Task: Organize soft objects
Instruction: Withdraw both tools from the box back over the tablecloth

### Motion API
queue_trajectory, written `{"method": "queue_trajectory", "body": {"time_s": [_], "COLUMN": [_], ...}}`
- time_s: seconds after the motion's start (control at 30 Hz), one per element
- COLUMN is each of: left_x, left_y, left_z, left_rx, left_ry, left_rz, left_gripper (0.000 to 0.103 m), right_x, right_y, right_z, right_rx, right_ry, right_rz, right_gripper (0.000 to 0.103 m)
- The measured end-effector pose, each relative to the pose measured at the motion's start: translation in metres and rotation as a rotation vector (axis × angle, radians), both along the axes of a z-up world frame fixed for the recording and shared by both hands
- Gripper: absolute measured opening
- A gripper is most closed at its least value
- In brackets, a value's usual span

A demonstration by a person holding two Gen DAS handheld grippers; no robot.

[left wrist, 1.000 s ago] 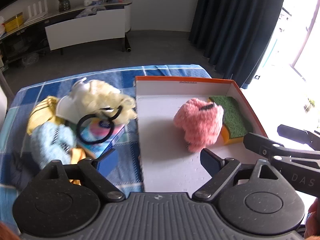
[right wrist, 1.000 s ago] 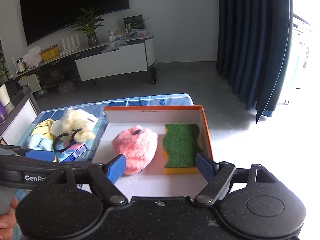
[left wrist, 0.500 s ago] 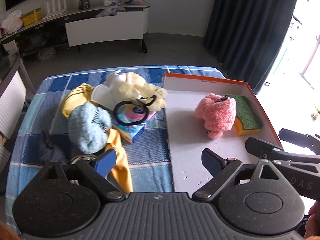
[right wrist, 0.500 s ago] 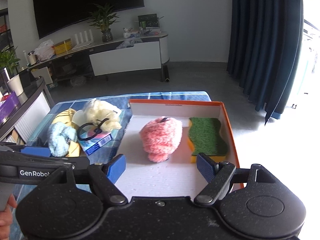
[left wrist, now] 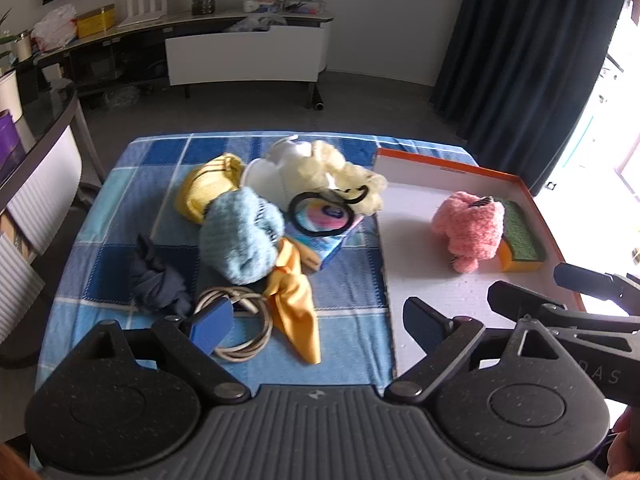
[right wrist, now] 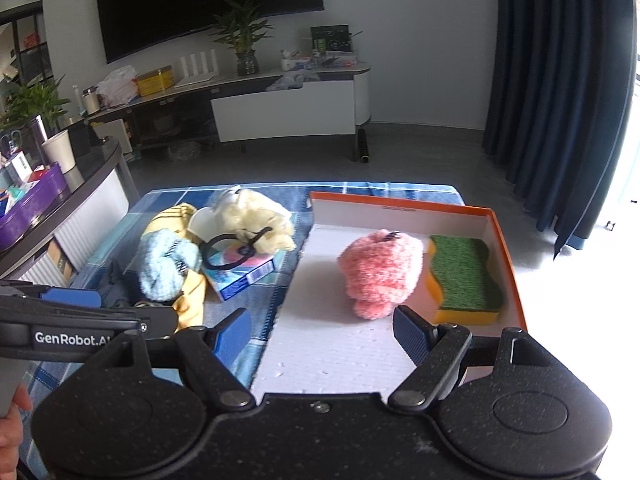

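**Two empty grippers above the cloth and the box**

The left gripper point(left wrist: 318, 322) stands wide open and holds nothing; its blue pads hang over the near edge of the checked cloth point(left wrist: 352, 276). The right gripper point(right wrist: 322, 330) is also wide open and empty, over the near part of the orange-rimmed box point(right wrist: 506, 248). In the box, the pink plush point(right wrist: 380, 272) lies just beside the green sponge point(right wrist: 464, 272), which sits along the right wall. The white floor in front of them is free. On the cloth, well apart from the box edge, the light blue plush point(left wrist: 240, 240), the yellow cloth point(left wrist: 296, 308), the coiled cable point(left wrist: 240, 320) and the cream fluffy thing point(left wrist: 340, 176) lie crowded together.
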State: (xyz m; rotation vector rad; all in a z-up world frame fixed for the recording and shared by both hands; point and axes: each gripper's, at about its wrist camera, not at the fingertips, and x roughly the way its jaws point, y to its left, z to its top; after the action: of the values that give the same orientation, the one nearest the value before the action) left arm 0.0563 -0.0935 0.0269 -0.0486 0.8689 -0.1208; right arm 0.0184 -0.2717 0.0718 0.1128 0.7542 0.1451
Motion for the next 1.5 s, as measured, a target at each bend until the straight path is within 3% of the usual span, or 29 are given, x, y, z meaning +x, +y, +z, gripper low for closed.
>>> {"method": "queue_trajectory", "body": {"time_s": [1.0, 1.5], "left_x": [-0.024, -0.01], "left_y": [0.079, 0.09], "left_z": [-0.02, -0.057], "left_rx": [-0.045, -0.049], "left_ry": [0.033, 0.079], "left_rz": [0.102, 0.124], "left_gripper": [0.095, 0.098], "right_x": [0.001, 0.0], "right_y": [0.072, 0.062], "right_z": [-0.019, -0.034], "right_rx": [0.021, 0.049], "right_ry": [0.052, 0.088], "right_rz": [0.156, 0.13], "right_gripper": [0.092, 0.092]}}
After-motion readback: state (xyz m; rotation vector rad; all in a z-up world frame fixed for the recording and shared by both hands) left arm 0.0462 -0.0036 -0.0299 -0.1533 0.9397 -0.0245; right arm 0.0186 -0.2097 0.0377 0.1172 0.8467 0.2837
